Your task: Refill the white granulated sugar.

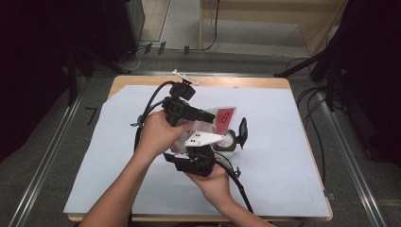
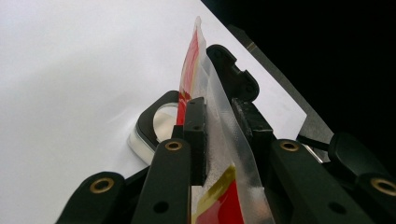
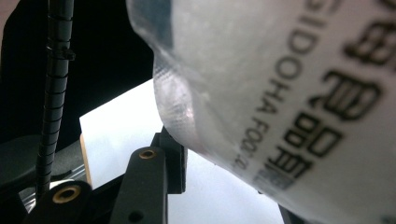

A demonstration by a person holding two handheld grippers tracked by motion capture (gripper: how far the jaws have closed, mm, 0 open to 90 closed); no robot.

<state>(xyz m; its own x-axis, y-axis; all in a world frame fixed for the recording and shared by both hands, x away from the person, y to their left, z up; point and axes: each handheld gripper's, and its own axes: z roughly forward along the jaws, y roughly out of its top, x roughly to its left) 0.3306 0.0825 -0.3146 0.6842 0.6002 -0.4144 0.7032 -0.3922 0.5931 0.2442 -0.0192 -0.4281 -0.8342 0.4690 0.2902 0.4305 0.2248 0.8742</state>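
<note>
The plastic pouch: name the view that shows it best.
The left gripper view: the plastic pouch stands edge-on, clamped between the jaws. The right gripper view shows its printed face, blurred; the high view shows it partly hidden behind both grippers.

The white-covered tabletop [image 1: 283, 142] is viewed from above; the clear printed plastic pouch [image 2: 219, 116] is shared, close-up, by both gripper views.

Packet [image 1: 222, 118] between grippers, above the sheet [image 1: 283, 156].
</note>
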